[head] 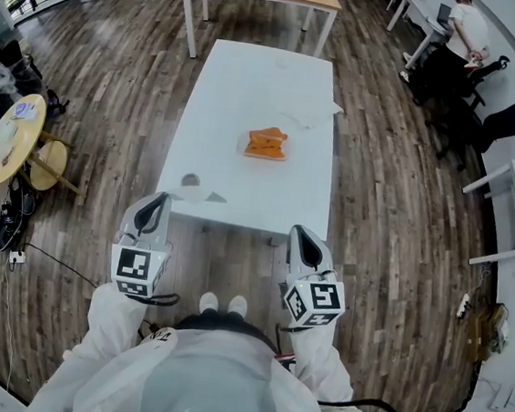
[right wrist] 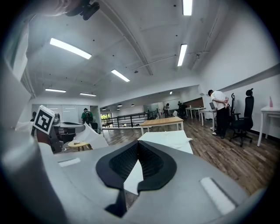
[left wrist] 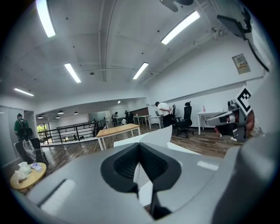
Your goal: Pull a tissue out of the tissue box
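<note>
Pinches tissue [left wrist: 159, 133] with left fingers [left wrist: 120, 168], clenches right fingers [right wrist: 153, 168] on nothing; risks letting the flimsy sheet slip loose.

I held both grippers at the near edge of the white table [head: 254, 63]. My left gripper [head: 160, 202] had its tip at a crumpled white tissue [head: 192, 186] over the near-left corner, and my right gripper [head: 298, 233] hung well apart from it. The orange tissue box [head: 266, 144] sat mid-table. Another tissue [head: 311, 116] lay near the far-right edge.
</note>
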`<state>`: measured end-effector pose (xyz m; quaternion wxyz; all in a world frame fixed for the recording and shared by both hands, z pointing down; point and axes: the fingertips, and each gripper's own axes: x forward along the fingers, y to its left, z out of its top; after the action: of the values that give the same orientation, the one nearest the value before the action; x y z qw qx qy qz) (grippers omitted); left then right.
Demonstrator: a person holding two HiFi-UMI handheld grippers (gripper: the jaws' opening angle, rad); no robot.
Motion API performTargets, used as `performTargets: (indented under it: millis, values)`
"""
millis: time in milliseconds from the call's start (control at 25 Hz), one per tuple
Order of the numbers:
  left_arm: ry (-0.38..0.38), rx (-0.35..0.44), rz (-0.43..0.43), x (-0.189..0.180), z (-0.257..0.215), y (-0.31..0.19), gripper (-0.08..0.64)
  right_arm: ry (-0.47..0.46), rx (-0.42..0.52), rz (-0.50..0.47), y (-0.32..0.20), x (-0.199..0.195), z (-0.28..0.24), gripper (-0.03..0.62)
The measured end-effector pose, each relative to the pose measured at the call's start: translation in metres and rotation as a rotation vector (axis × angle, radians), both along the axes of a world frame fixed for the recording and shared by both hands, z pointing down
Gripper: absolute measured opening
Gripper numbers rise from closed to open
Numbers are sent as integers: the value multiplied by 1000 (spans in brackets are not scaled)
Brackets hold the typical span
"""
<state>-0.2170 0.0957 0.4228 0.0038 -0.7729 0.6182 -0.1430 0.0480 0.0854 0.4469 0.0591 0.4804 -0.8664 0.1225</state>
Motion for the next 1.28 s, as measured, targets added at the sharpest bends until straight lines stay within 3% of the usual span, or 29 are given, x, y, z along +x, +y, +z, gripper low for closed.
performTargets:
  millis: [1280]
  values:
    - [-10,-8,10,14,0,-16,2,21,15,-25,-16,4,-4,0]
